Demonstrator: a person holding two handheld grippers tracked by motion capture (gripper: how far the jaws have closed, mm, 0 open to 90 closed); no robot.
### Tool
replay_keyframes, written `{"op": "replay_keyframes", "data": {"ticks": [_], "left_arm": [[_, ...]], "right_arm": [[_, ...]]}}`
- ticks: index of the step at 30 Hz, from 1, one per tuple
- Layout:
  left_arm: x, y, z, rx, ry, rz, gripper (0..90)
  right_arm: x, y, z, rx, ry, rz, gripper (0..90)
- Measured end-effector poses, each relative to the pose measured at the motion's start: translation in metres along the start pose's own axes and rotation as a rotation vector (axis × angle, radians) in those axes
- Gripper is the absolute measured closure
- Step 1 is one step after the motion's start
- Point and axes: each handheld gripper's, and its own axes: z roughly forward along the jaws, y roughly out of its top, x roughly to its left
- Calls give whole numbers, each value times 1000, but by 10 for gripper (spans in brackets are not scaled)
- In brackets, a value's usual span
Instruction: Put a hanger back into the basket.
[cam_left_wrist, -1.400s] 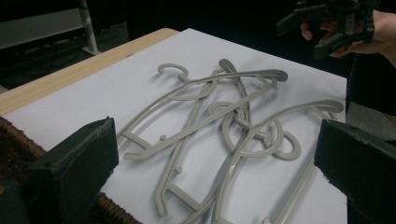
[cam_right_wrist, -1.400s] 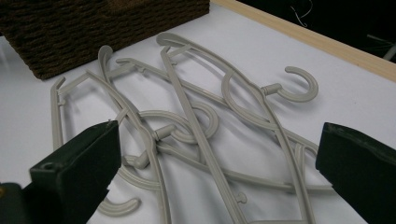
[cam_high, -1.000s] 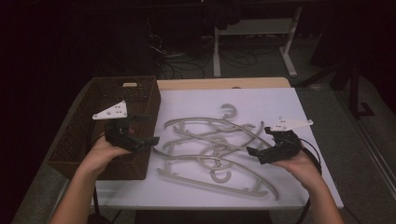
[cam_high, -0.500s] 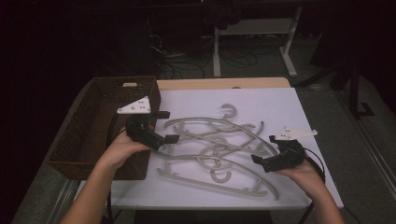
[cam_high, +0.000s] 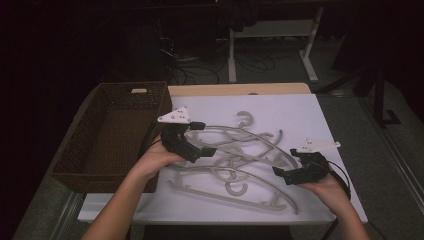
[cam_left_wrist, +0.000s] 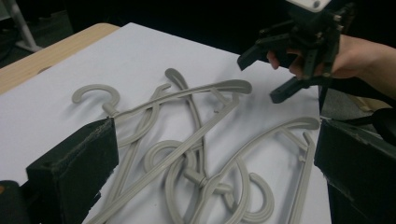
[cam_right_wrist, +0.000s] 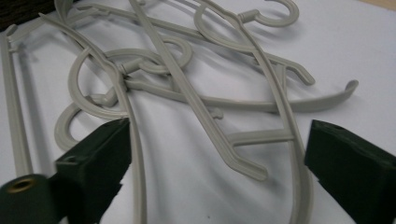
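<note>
A: What is sitting on the worktop (cam_high: 305, 107) right now?

B: A white sheet is covering most of it, and a dark wicker basket (cam_high: 90, 150) is standing at the person's left edge, touching the sheet's side.

A: And the hangers?

B: A tangled heap of grey plastic hangers (cam_high: 235, 160) is lying flat in the middle of the sheet, hooks and arms crossing over one another, just beside the basket.

A: Where are the claws?

B: The left claw (cam_high: 200, 139) is hovering over the heap's left end, its jaws standing wide apart with nothing between them. The right claw (cam_high: 281, 175) is hanging at the heap's right end, near the curved shoulder of the closest hanger; its jaws are also spread, gripping nothing.

A: Is either one touching a hanger?

B: From these angles, I cannot tell.
</note>
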Motion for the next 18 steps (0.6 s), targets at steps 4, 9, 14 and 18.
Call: {"op": "replay_keyframes", "data": {"ticks": [4,9,14,18], "left_arm": [[-1,-2,6,5,-12,-3,0],[-2,-5,11,15,-14,-3,0],[-2,-9,14,18,-15,-5,0],[-3,-15,20,28,-12,-7,0]], "right_arm": [[-6,-2,2,9,-22,26,280],[-11,-3,3,44,-28,49,515],[-15,-8,7,107,-42,65,679],[-18,-9,8,129,-45,63,777]]}}
